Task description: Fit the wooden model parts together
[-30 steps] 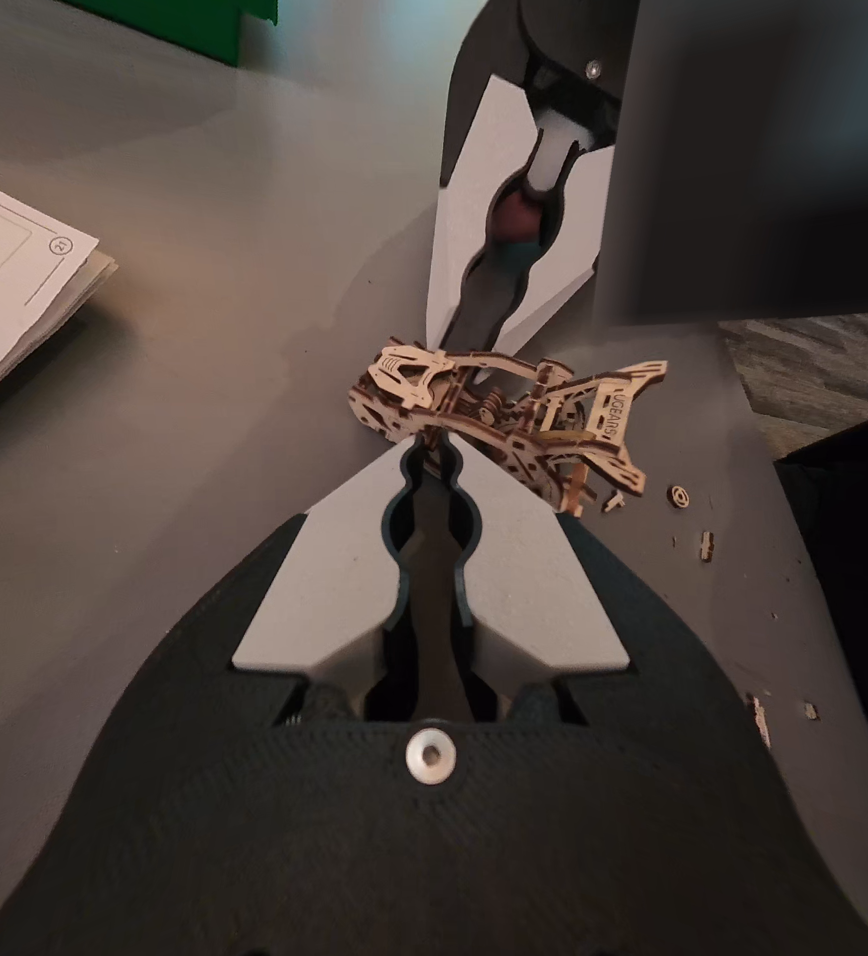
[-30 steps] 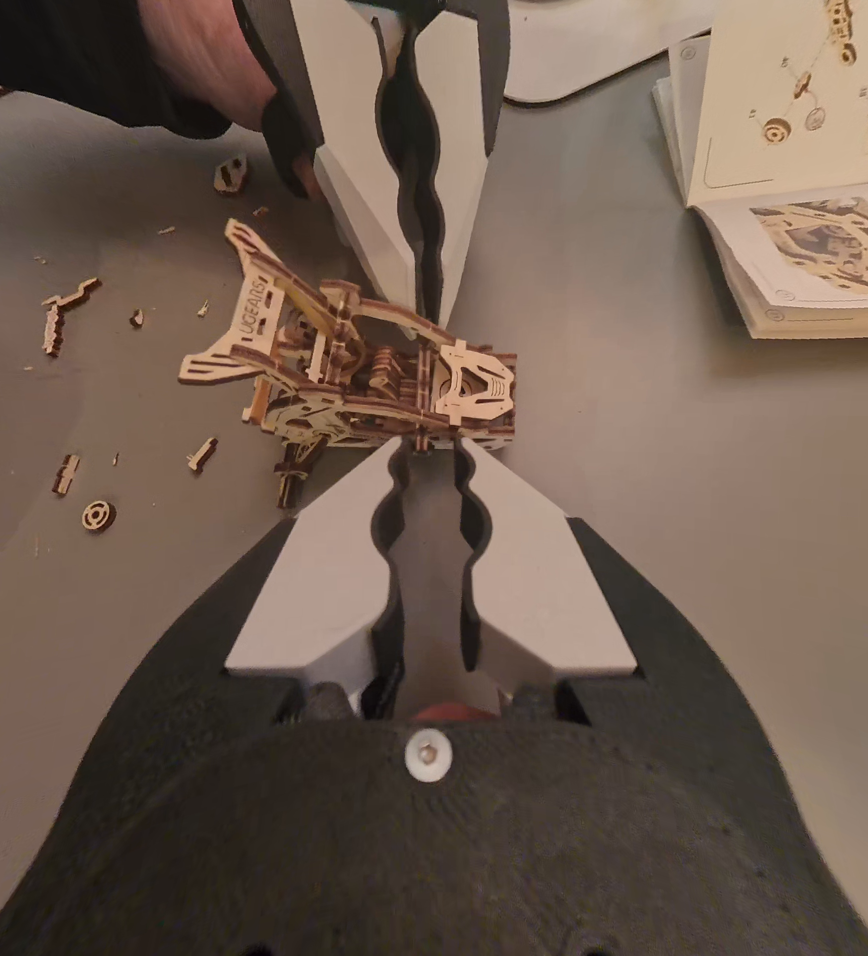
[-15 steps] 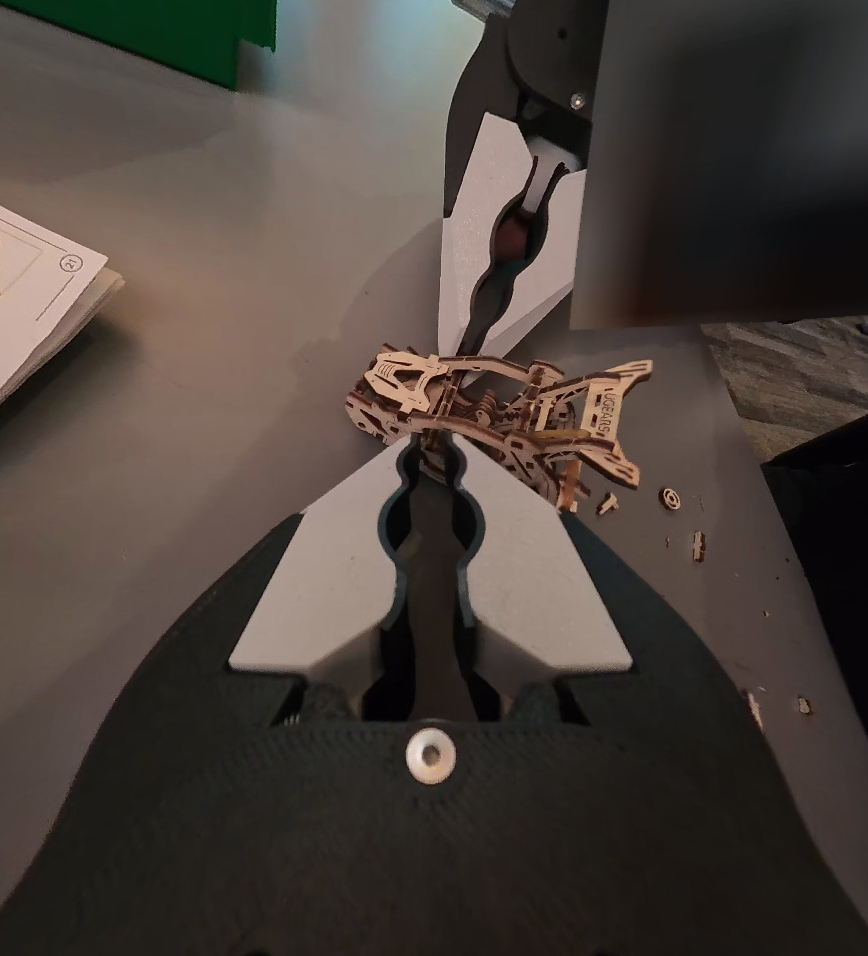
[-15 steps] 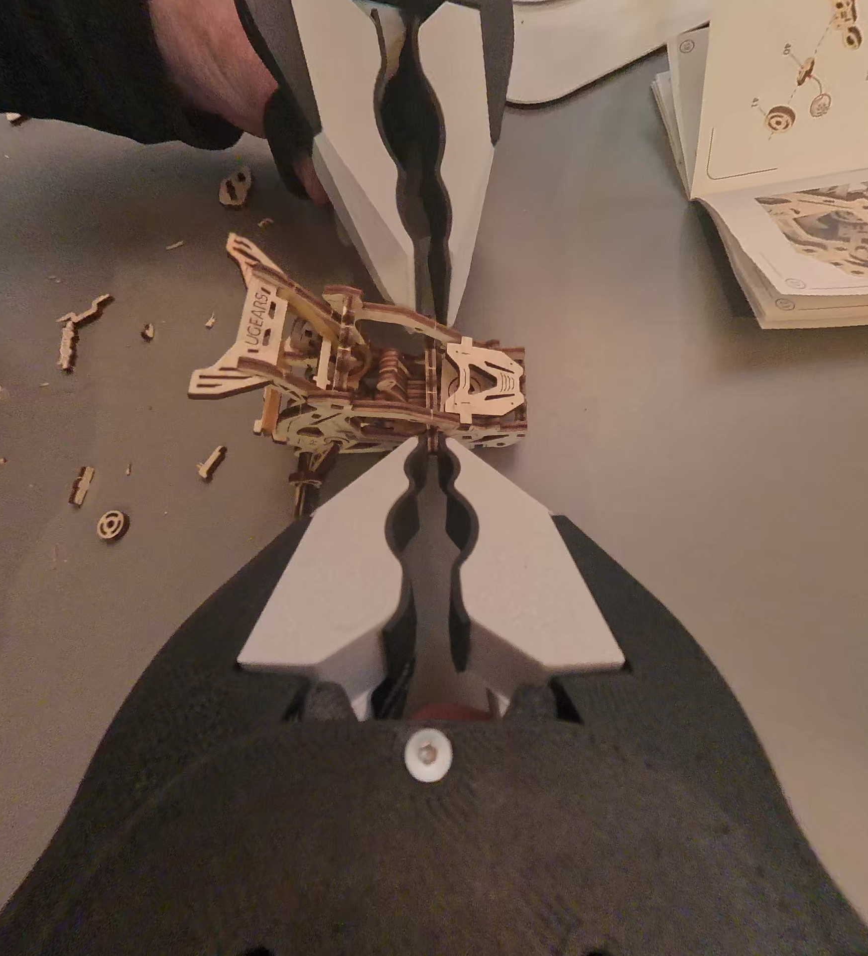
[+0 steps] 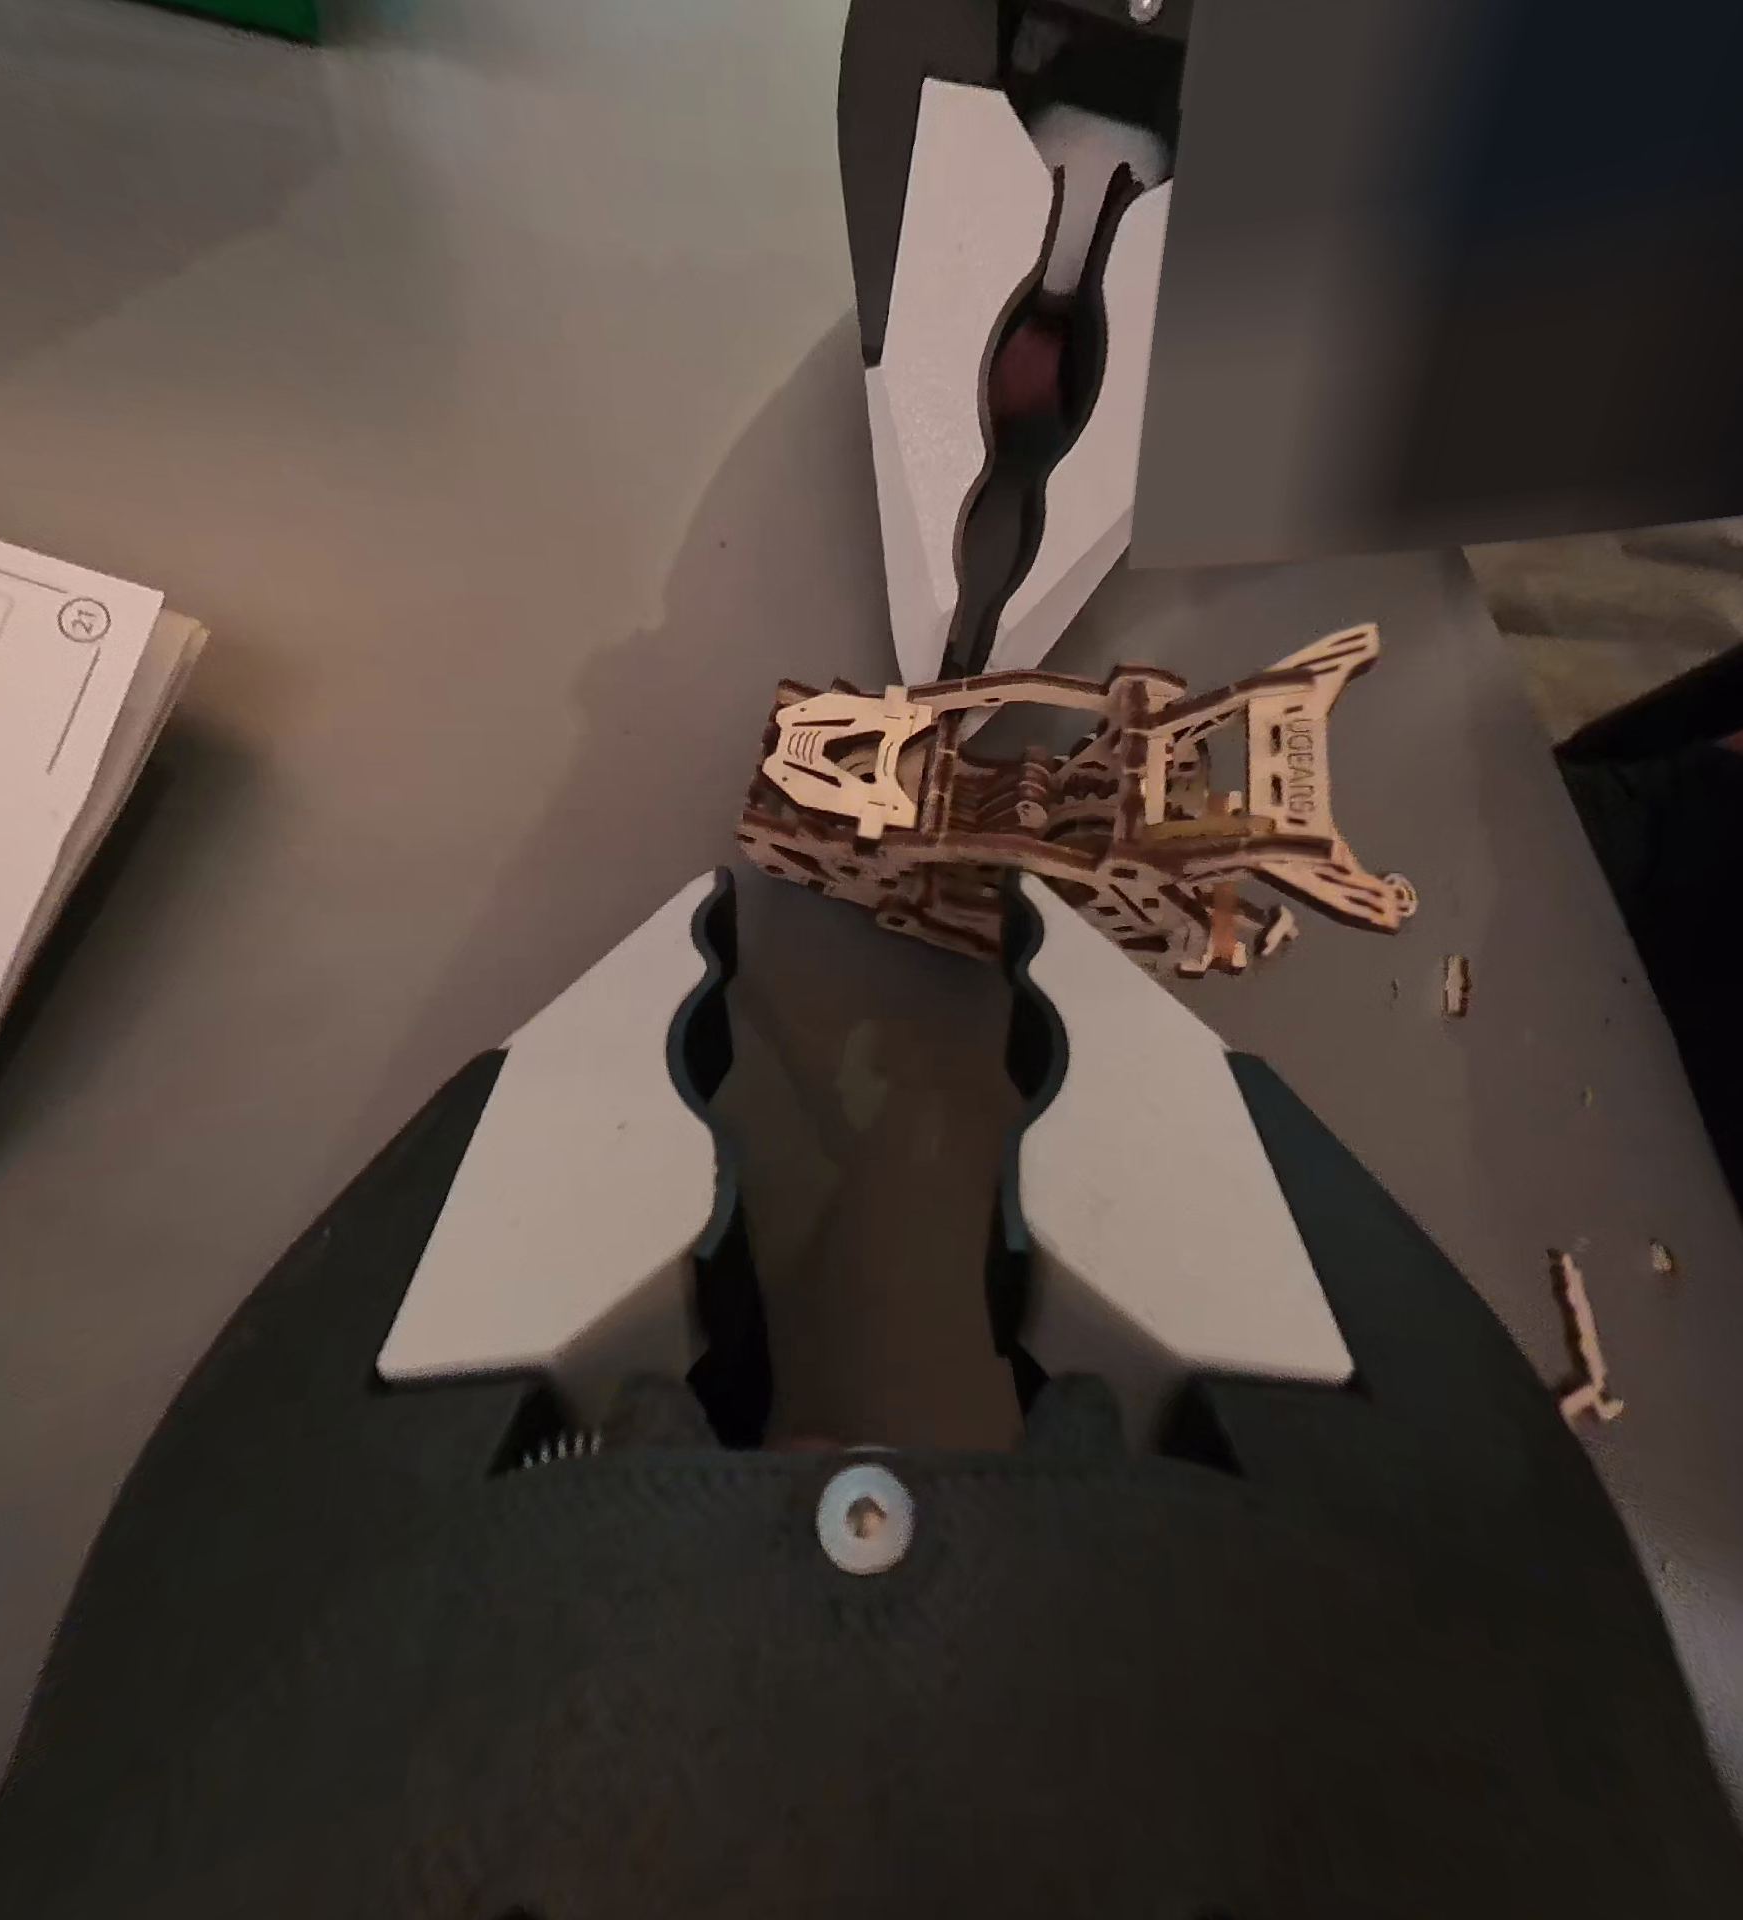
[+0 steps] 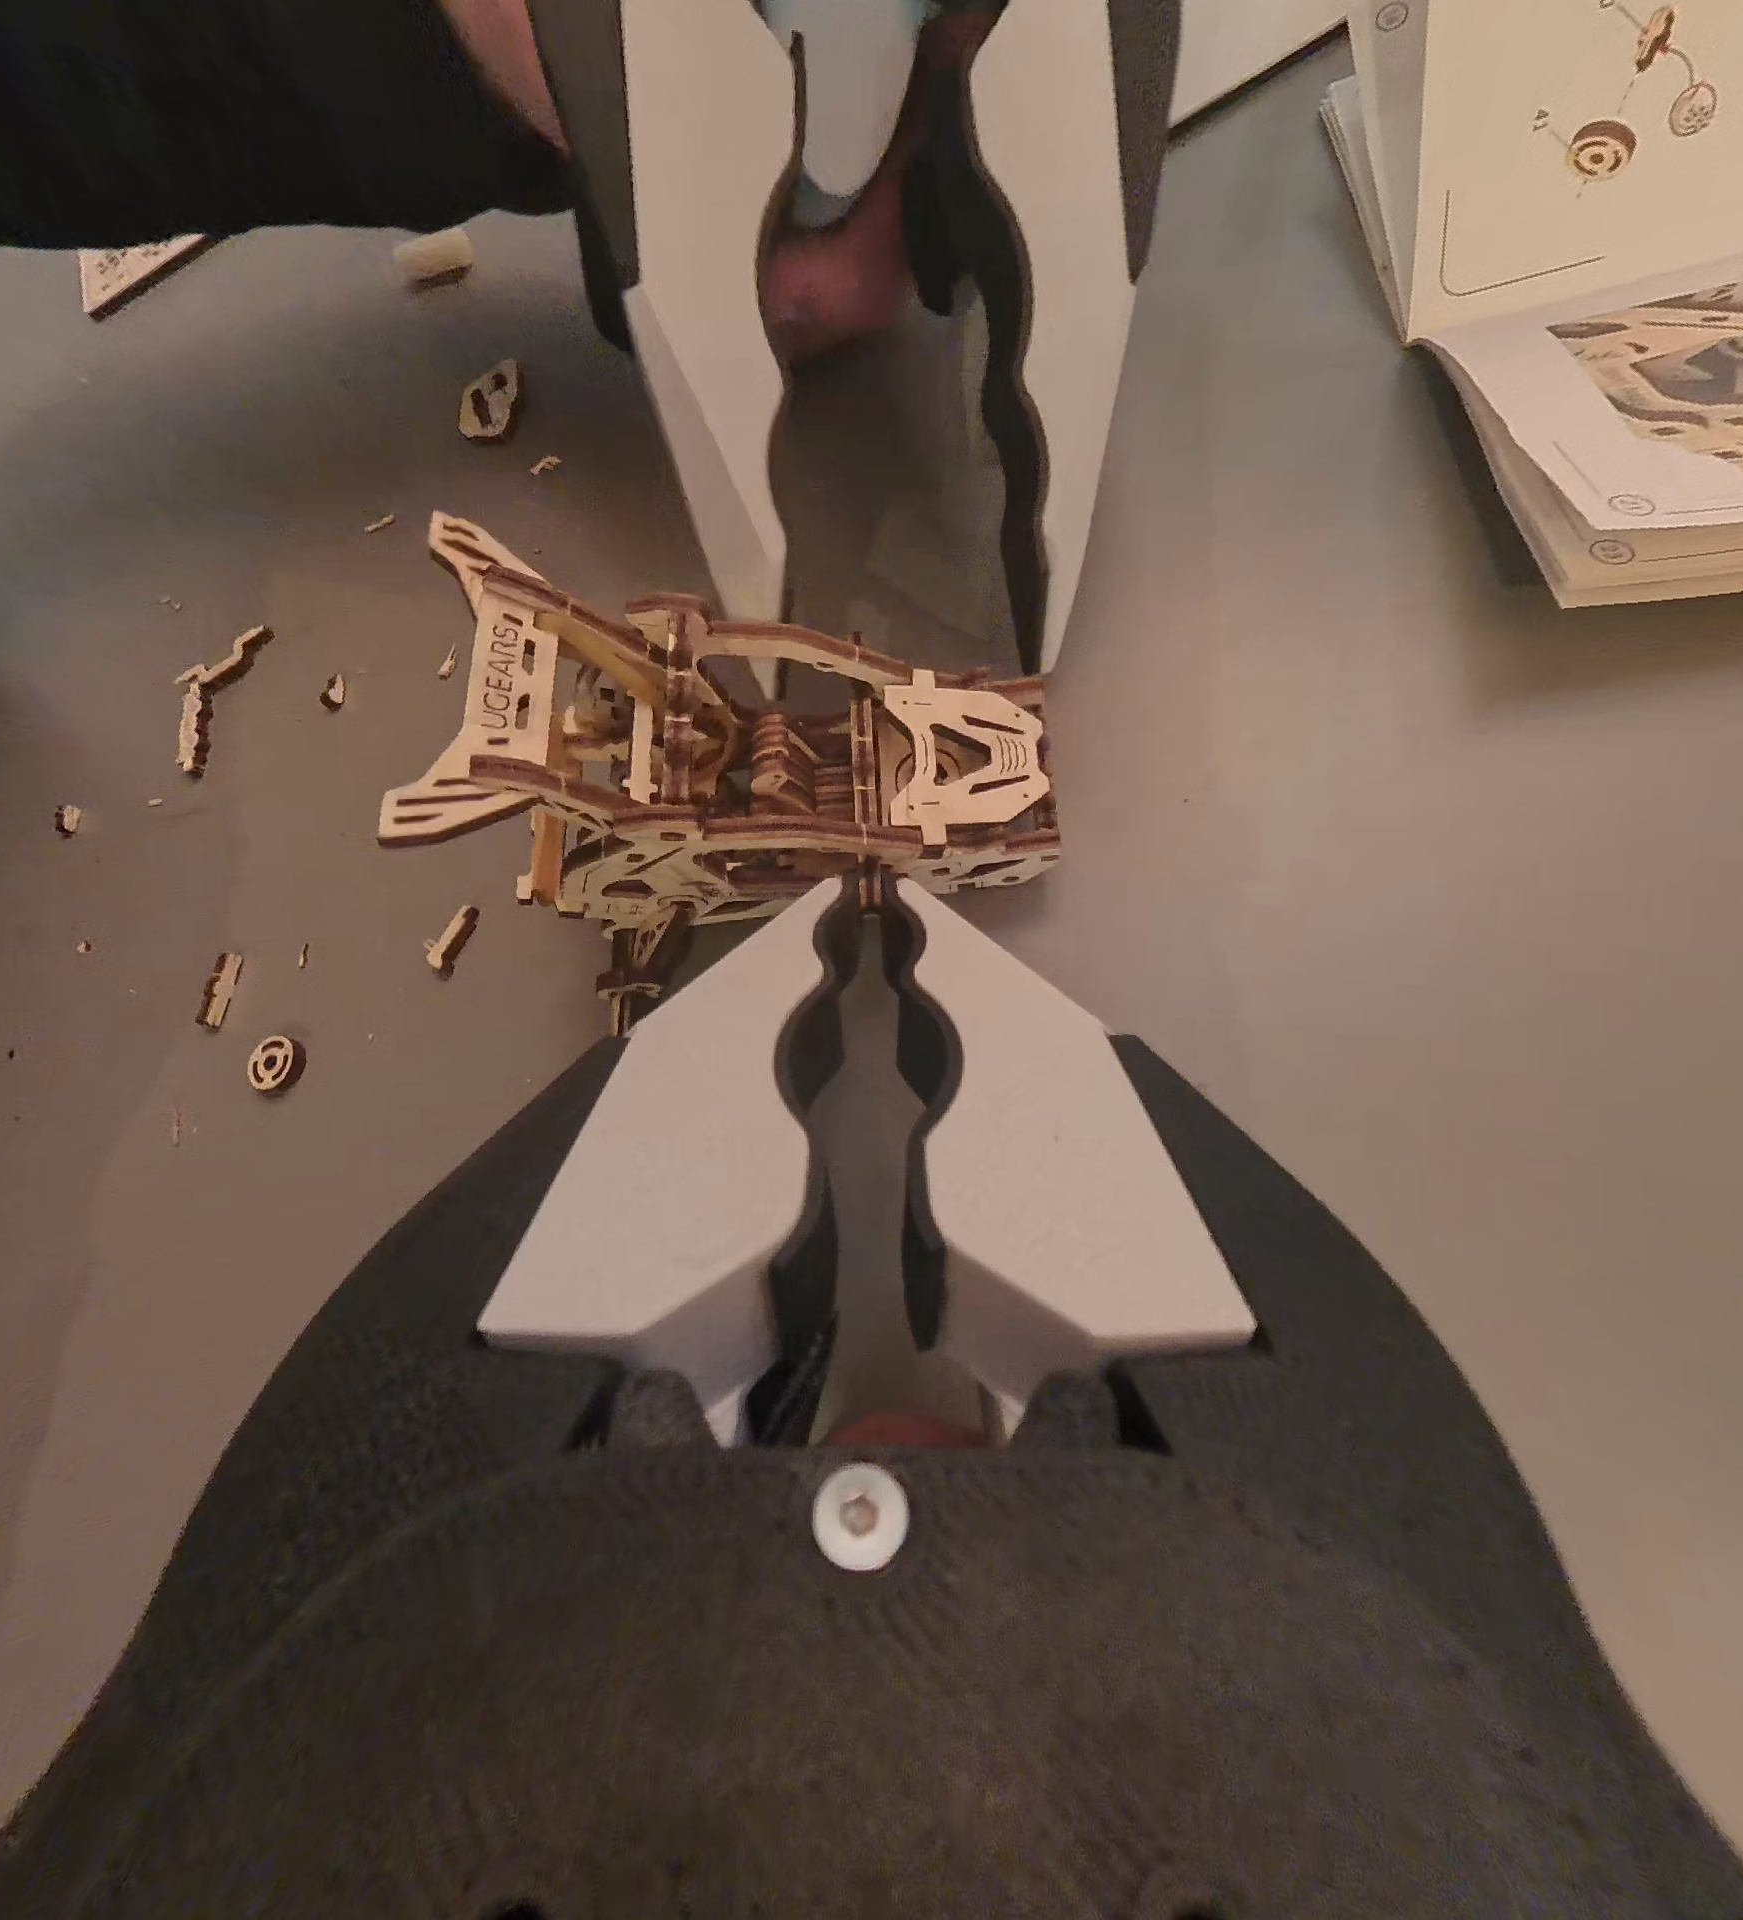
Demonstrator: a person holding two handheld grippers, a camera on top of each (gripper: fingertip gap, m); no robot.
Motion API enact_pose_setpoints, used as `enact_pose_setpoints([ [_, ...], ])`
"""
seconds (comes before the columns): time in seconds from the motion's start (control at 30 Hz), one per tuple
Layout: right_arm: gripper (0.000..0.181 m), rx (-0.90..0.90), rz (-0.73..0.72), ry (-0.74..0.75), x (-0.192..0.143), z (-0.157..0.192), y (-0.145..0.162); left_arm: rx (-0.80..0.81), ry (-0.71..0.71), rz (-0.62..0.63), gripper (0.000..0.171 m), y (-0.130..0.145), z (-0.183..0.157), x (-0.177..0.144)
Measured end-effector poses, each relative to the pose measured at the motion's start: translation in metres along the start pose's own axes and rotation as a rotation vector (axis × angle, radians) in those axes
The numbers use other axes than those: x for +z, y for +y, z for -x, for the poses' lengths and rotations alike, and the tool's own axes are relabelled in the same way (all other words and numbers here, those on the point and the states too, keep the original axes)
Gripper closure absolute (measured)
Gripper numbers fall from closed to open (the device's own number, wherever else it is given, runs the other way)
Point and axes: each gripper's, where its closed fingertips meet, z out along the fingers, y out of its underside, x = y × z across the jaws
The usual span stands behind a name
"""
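Right wrist view shows my right gripper [image 6: 872, 902] pinched together on a thin edge tab of the wooden model [image 6: 742, 774], so the model sits straight ahead of my fingertips, its forked tail pointing off to my left. Beyond it my left gripper [image 6: 903, 644] reaches in from the far side, its jaws spread wide; one fingertip sits by the model's far rail, and I cannot tell whether it touches. Wooden scraps [image 6: 212, 696] and a small ring piece [image 6: 275, 1065] lie scattered on the grey table [image 6: 1366, 935] to my left. An open instruction booklet [image 6: 1615, 343] lies ahead on my right.

From my left wrist view, my left gripper [image 5: 867, 904] is spread apart with the wooden model [image 5: 1054, 821] just past the tips, offset to the right; my right fingertip [image 5: 1033, 935] overlaps its near edge. My right gripper [image 5: 966, 665] comes in from beyond, clamped on the model's top rail. The booklet [image 5: 25, 790] lies off to my left.
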Motion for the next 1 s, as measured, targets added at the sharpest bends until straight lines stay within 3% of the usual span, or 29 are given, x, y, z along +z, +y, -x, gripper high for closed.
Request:
enact_pose_setpoints([
  [0.37, 0.181, 0.016, 0.000, -0.008, -0.0003, -0.0007, 0.0000, 0.103, 0.139, 0.095, 0.130, 0.0000, 0.0030, 0.0051],
  [0.43, 0.181, 0.020, -0.005, -0.012, -0.0008, -0.0005, -0.0004, 0.121, 0.127, 0.096, 0.136, 0.0014, 0.0052, 0.0060],
  [0.5, 0.180, 0.032, -0.010, -0.008, -0.0016, -0.0020, -0.0007, 0.113, 0.162, 0.082, 0.162, 0.0013, -0.0008, 0.0051],
  [0.57, 0.180, 0.034, -0.010, -0.007, -0.0019, -0.0023, -0.0005, 0.123, 0.152, 0.071, 0.164, 0.0015, -0.0016, 0.0051],
  [0.63, 0.181, 0.035, -0.009, -0.007, -0.0017, -0.0023, -0.0002, 0.093, 0.160, 0.072, 0.162, 0.0015, -0.0022, 0.0048],
  [0.8, 0.181, 0.040, -0.007, -0.007, -0.0016, -0.0026, 0.0001, 0.054, 0.138, 0.069, 0.139, 0.0011, -0.0002, 0.0061],
  [1.0, 0.181, 0.055, -0.011, -0.001, -0.0022, -0.0041, -0.0001, 0.056, 0.057, 0.061, 0.133, 0.0003, 0.0056, 0.0056],
])
